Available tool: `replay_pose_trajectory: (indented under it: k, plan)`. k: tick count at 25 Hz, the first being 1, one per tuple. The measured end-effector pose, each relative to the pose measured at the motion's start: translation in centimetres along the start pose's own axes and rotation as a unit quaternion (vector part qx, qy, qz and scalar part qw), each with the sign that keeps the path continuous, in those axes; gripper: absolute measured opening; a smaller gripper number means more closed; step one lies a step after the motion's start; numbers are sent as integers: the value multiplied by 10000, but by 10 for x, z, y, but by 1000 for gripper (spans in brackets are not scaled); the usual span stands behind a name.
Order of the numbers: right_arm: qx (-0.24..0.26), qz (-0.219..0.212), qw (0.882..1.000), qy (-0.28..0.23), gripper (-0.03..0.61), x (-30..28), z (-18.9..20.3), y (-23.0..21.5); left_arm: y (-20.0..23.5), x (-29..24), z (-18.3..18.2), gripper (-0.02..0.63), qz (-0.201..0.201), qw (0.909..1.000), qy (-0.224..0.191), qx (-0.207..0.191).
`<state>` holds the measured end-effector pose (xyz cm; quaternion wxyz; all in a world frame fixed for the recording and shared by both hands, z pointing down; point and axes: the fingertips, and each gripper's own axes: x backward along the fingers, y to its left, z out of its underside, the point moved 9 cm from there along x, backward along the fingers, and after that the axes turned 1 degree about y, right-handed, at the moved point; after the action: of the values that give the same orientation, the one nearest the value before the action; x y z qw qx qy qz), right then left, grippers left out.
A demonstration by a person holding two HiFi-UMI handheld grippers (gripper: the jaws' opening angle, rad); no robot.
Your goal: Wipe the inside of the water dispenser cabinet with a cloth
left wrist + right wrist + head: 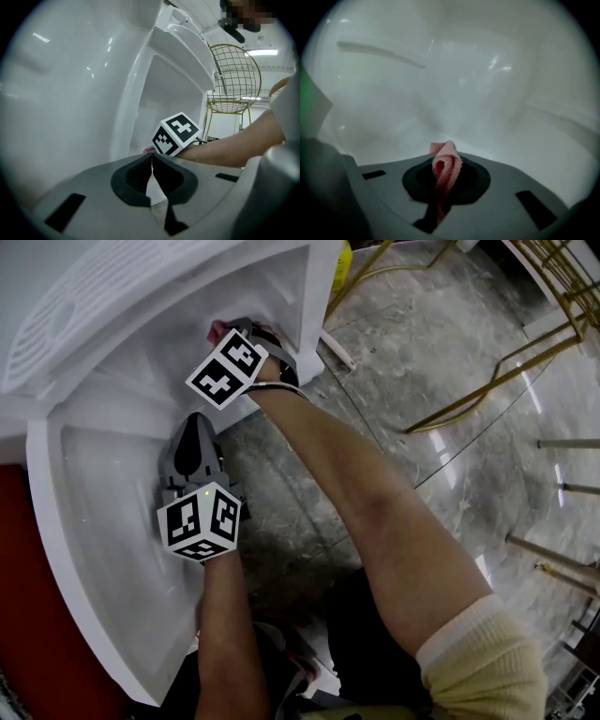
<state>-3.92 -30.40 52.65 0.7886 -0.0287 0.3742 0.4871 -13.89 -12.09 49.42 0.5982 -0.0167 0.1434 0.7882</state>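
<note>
Two grippers: the right gripper (446, 159), deeper inside the cabinet (468, 89), clamps the pink cloth (443, 179), seemingly just off its floor; the left gripper (151, 160) is closed and empty.

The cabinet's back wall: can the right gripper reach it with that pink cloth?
Probably yes. The right gripper sits inside the cabinet, shut on the cloth, with nothing between it and the wall.

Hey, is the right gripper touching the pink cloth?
Touching. The right gripper view shows the right gripper with tongs shut on the pink cloth.
</note>
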Motion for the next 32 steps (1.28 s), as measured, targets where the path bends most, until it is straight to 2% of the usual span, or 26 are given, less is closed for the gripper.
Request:
replay_pose_trajectory:
  k: [5,8,15,24,32]
  plan:
    - [597,-538,9963,-302,26,1,-9,24,0,1,0,0,-18,10000,54,-75]
    - [860,-842,9918,-424,26,2,-11,30,5,2,1,0,-159,9999,52,-21]
    - [1427,-1563,9751,-664,26,11,-7,38,6,6,7,0,-297,9995,90,77]
    - [2013,-2076,9540,-787,26,24,0,49,9,11,9,0,-451,9988,116,150]
    - [2400,-2297,9381,-983,26,41,11,59,6,13,13,0,-573,9980,224,166]
